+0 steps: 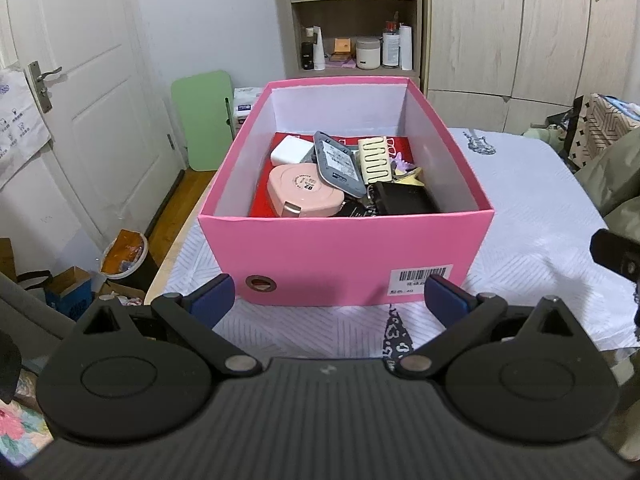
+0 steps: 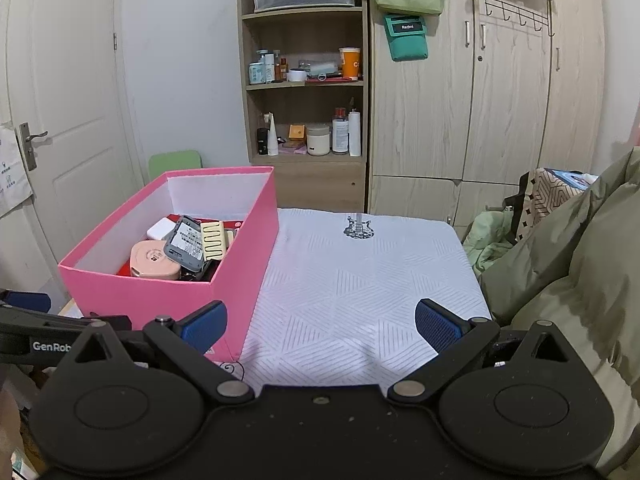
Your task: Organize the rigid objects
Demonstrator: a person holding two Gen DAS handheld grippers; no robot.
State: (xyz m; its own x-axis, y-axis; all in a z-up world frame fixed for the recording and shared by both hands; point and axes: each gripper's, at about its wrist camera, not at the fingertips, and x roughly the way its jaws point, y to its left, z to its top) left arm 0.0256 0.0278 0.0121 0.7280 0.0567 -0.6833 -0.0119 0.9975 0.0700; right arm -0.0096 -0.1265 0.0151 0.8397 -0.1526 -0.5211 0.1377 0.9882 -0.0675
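Observation:
A pink box (image 1: 344,252) stands on a white patterned cloth (image 1: 532,208). It holds several rigid objects: a pink round-cornered case (image 1: 304,194), a white charger (image 1: 291,151), a grey device (image 1: 338,164), a cream comb-like piece (image 1: 374,158) and a black item (image 1: 404,198). My left gripper (image 1: 329,300) is open and empty, just in front of the box's near wall. In the right wrist view the box (image 2: 240,248) sits at the left. My right gripper (image 2: 321,326) is open and empty over the bare cloth (image 2: 368,280), right of the box.
A shelf unit (image 2: 304,80) with bottles and jars and a wooden wardrobe (image 2: 480,100) stand behind. A white door (image 1: 80,80) is at the left. An olive jacket (image 2: 568,248) lies at the right. Bags and a bin (image 1: 124,256) sit on the floor left.

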